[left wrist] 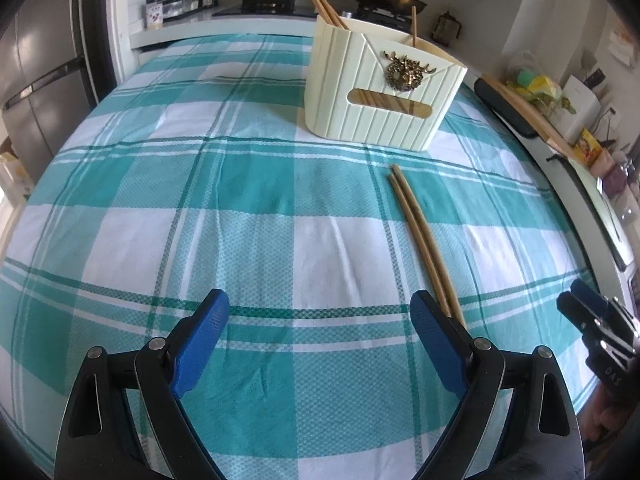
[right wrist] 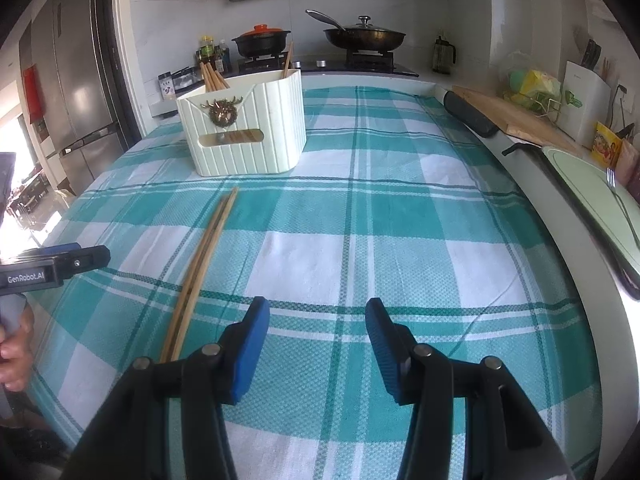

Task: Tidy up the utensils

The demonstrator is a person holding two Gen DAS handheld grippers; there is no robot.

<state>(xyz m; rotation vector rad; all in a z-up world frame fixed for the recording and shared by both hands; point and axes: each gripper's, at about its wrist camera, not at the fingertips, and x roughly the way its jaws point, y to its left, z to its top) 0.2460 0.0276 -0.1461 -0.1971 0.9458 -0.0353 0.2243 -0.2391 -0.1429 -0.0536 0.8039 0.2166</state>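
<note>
Your left gripper (left wrist: 320,312) has its jaws spread wide over the checked cloth (left wrist: 160,184), nothing between them; your right gripper (right wrist: 318,320) is also open and empty. The loose chopsticks (left wrist: 420,232) lie right of centre, below the cream holder (left wrist: 380,96) at upper right

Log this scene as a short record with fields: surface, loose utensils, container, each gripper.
surface: checked teal and white tablecloth
loose utensils: pair of chopsticks lying side by side on the cloth
container: cream ribbed holder, upright, more chopsticks standing inside
left gripper: open, empty, chopsticks just outside its right finger
right gripper: open, empty
</note>
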